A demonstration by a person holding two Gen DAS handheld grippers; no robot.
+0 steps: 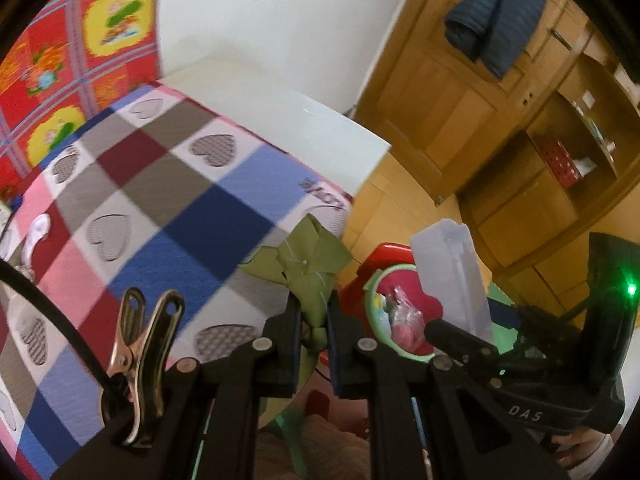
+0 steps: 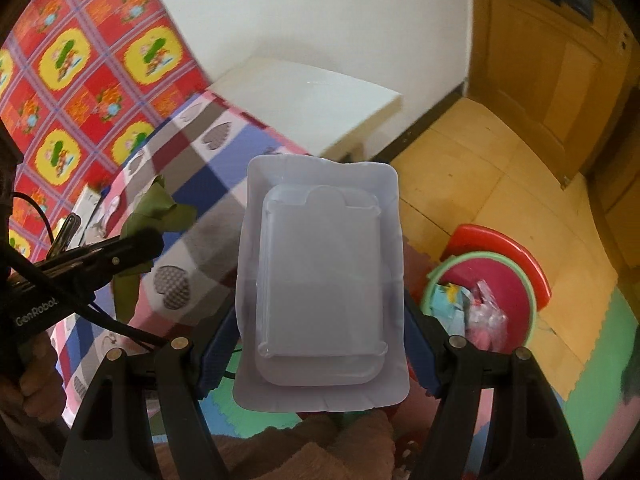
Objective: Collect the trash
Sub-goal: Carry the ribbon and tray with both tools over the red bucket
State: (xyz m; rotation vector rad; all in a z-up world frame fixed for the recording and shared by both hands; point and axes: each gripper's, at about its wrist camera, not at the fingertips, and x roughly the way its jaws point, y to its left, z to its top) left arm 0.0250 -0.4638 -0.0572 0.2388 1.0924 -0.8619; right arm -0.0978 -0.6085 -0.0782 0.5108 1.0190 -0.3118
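My left gripper (image 1: 314, 320) is shut on a crumpled green leaf wrapper (image 1: 308, 268), held over the edge of the checked table (image 1: 160, 208). My right gripper (image 2: 320, 320) is shut on a clear plastic blister tray (image 2: 320, 280), its jaws wide and gripping the tray's two long sides. The tray (image 1: 452, 276) and the right gripper (image 1: 472, 340) also show at the right of the left wrist view. The left gripper (image 2: 136, 248) with the leaf wrapper (image 2: 160, 208) appears at the left of the right wrist view. A green-rimmed red bin (image 2: 484, 296) with several wrappers inside stands on the floor.
The bin (image 1: 400, 312) rests against a red stool (image 2: 504, 252) on coloured foam mats (image 2: 592, 384). A white board (image 2: 312, 108) lies beyond the table. Wooden cabinets (image 1: 520, 152) and a door (image 2: 560, 60) stand at the right. A metal clip (image 1: 140, 352) sits on the left gripper.
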